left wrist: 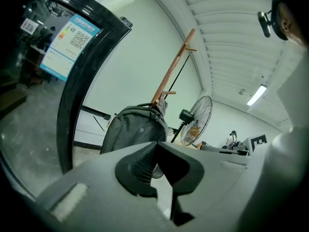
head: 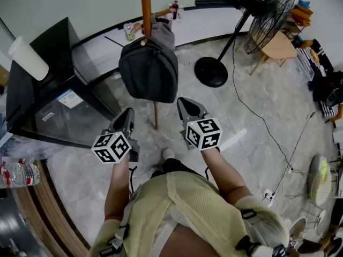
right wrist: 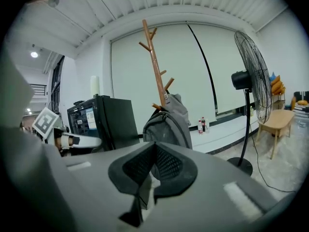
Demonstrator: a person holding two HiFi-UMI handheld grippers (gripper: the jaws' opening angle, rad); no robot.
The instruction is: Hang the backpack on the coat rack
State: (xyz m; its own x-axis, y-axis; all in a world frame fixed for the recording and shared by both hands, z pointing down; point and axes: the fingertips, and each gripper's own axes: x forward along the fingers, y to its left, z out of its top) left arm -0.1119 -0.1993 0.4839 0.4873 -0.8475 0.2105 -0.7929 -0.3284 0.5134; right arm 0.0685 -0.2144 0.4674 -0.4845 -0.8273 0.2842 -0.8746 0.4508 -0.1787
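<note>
Backpack (head: 148, 71) hung on coat rack (head: 146, 4), well ahead of fingertips. Left gripper (head: 128, 113), right gripper (head: 185, 103): fingers pressed together, nothing pinched. Withdrawal best kept straight, rack left unbumped.

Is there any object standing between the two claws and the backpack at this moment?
Nothing visible does. The backpack hangs on the coat rack. The left claw and right claw, both shut and empty, are held apart from it, with only open floor between.

Matt grey cloth backpack (head: 148, 68) on smooth wooden coat rack (head: 146, 7) (floor (head: 268, 111) glossy).
</note>
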